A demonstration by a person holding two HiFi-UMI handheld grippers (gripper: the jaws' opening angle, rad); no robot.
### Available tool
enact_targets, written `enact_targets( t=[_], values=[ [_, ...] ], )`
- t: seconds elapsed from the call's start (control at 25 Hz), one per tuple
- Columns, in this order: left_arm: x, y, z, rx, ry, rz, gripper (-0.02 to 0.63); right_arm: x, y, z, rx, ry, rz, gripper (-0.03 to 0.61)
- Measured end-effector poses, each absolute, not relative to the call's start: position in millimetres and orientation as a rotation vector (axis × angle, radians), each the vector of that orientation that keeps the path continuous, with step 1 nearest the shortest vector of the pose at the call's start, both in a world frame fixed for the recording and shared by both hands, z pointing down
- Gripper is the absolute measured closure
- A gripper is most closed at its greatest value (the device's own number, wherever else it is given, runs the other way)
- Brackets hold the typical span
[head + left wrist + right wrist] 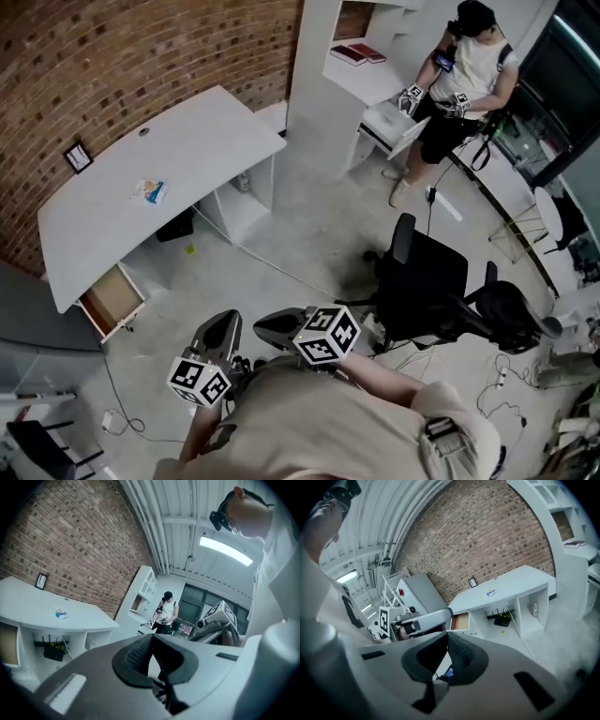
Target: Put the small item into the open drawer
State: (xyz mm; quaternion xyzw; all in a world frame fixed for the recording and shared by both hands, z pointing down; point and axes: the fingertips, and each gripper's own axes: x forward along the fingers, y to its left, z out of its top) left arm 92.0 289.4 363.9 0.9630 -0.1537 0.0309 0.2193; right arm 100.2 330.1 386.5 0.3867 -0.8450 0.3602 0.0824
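The small item (150,191), a blue, orange and white packet, lies on the white desk (187,141) at the left. Below the desk's near end, the wooden drawer (114,300) stands pulled open. Both grippers hang close to my chest, far from the desk. My left gripper (217,335) is shut with nothing in it, and so is my right gripper (277,326) beside it. In the left gripper view the pads (140,653) meet and the packet (61,614) shows far off. The right gripper view shows closed fingertips (454,649), the packet (491,592) and the drawer (460,620).
A black office chair (431,281) stands just right of me. Another person (464,70) with grippers works at a white shelf unit (375,84) at the back. A black router (175,225) sits under the desk, a small picture frame (78,157) on it. Cables trail over the concrete floor.
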Motion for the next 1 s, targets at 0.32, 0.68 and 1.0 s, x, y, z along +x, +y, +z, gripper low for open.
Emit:
enact_targets(
  t=[0.32,0.68,1.0],
  values=[
    [166,307,346,2.723,-0.329,0.161,0.609,187,337,373,1.354,-2.535,1.153,0.574],
    [241,326,362,2.699,-0.451,0.184,0.609,250,369,385,1.163,-2.594,1.080,0.574],
    [279,323,385,2.665,-0.506,0.256,0.609,287,374,397,1.046,-2.658,1.125,0.574]
  ],
)
